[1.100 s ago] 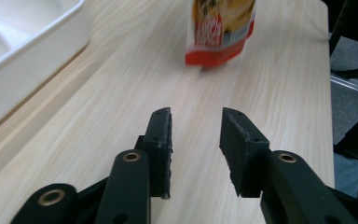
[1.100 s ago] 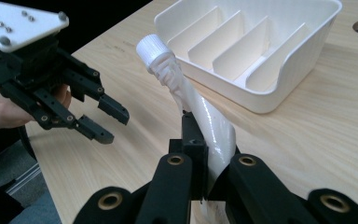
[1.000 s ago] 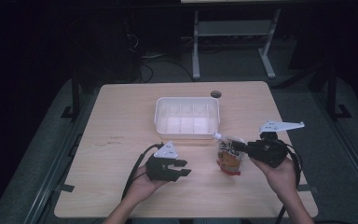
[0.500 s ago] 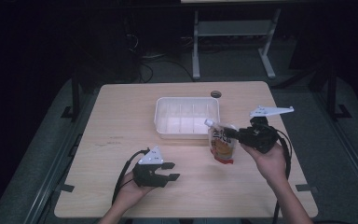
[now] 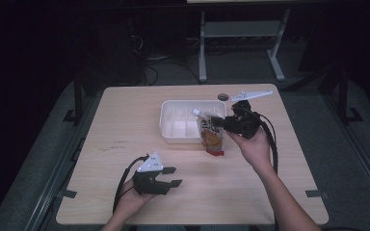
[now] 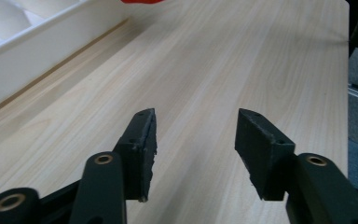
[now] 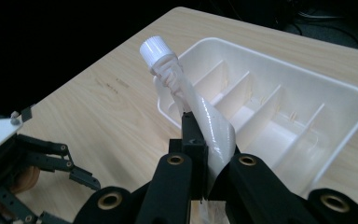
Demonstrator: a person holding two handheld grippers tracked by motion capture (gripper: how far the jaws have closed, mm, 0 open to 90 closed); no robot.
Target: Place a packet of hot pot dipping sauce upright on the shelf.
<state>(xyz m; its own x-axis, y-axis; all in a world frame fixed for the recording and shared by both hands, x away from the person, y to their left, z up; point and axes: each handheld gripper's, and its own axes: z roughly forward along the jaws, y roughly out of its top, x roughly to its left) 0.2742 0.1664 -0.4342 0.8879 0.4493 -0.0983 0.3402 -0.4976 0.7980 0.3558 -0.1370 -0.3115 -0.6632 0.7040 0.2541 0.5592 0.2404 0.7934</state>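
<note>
Now the right gripper (image 5: 220,122) is pinching a spouted drink pouch (image 5: 211,136) near its top, holding it upright at the near right corner of the white divided tray (image 5: 169,118). The pouch is showing a white screw cap (image 7: 153,48), a pale upper body, an orange printed front and a red bottom edge. Down near the table's front edge, the left gripper (image 5: 173,176) is resting in the hand, jaws spread, gripping nothing over the wooden table (image 5: 125,125).
</note>
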